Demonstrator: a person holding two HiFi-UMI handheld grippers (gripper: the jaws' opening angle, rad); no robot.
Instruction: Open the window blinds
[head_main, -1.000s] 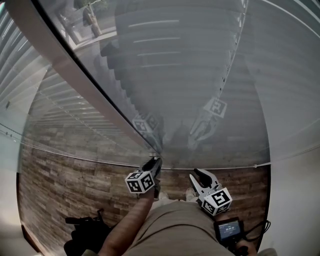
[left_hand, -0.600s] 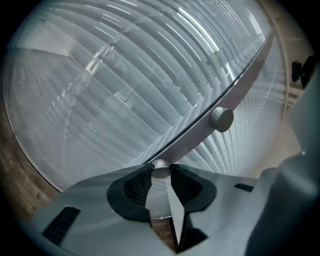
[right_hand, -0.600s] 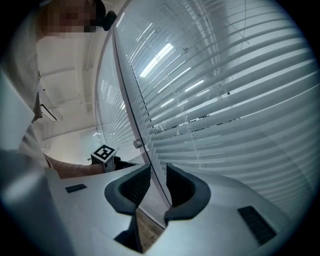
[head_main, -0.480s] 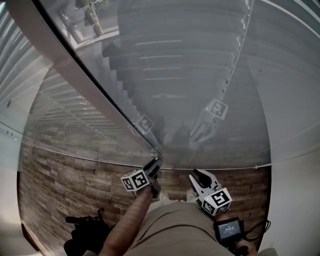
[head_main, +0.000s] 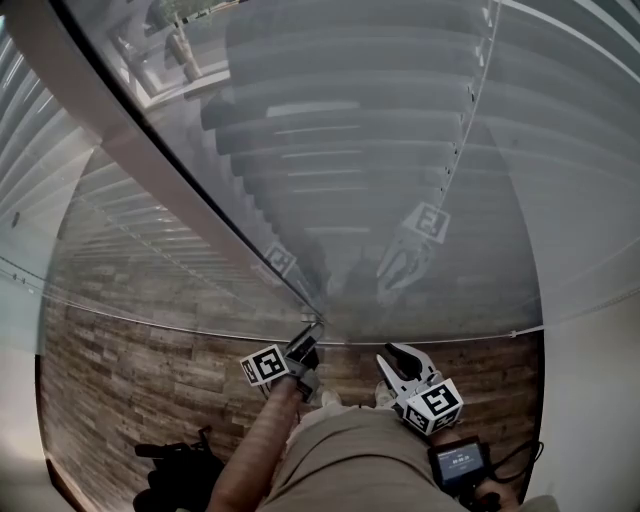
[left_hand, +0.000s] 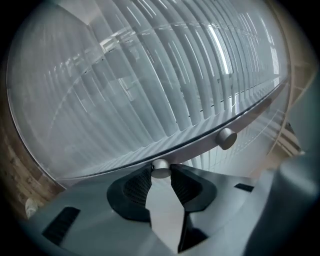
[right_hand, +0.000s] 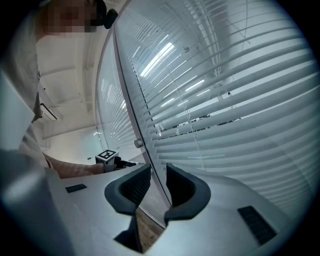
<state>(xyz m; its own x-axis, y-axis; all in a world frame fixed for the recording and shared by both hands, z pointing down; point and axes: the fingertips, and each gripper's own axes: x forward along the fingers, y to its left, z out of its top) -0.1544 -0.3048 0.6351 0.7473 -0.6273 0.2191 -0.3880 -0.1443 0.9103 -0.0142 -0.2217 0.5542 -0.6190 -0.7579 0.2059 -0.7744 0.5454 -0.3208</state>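
Note:
The window blinds (head_main: 350, 150) are grey horizontal slats behind glass, filling the upper head view. A grey frame bar (head_main: 150, 170) runs diagonally across them. In the left gripper view a small round metal knob (left_hand: 160, 169) sticks out of that bar, and my left gripper (left_hand: 160, 172) is shut on it, one pad pressing each side. The head view shows this gripper (head_main: 303, 345) at the bar's lower end. My right gripper (head_main: 400, 357) hovers beside it near the glass. Its jaws (right_hand: 157, 185) stand open with nothing held; the slats (right_hand: 240, 115) lie beyond.
A second round knob (left_hand: 227, 138) sits further along the bar. The floor (head_main: 130, 380) is wood plank. A black bag (head_main: 175, 470) lies at lower left, and a small device with a screen (head_main: 458, 462) hangs at lower right. White wall (head_main: 590, 400) is on the right.
My left gripper has rolled on the knob, its marker cube turning. The slats behind the glass now show as more separate bands. The right gripper has barely moved.

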